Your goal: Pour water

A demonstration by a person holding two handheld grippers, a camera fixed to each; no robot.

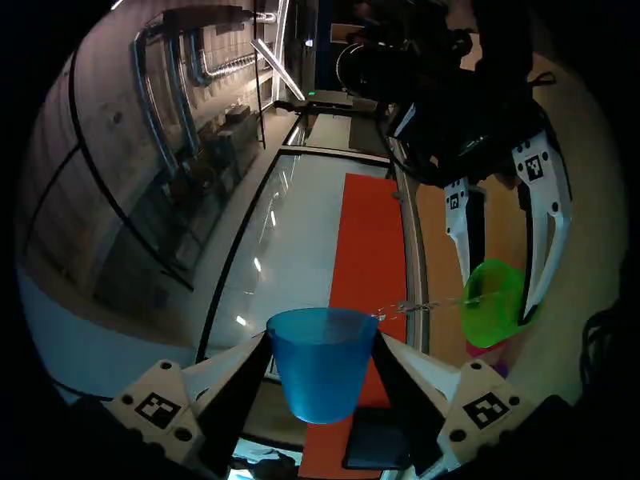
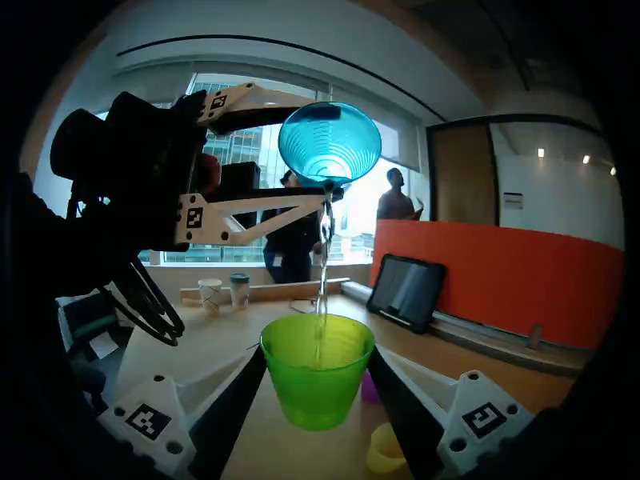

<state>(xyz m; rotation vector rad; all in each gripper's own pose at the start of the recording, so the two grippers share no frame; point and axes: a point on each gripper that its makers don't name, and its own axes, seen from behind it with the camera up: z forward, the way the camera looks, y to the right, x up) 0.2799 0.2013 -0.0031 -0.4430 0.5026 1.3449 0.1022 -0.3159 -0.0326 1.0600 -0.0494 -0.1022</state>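
Bystanders (image 2: 392, 198) beyond tipped blue cup (image 2: 330, 144)

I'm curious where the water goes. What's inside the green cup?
A thin stream of water falls from the tilted blue cup into the green cup. How much sits at the bottom is hidden by its wall.

No word, brand or number can be read. Square black-and-white markers (image 2: 146, 422) on the right gripper (image 2: 318, 360) carry only patterns; a wall sign (image 2: 513, 200) far ahead, to its right, is too small.
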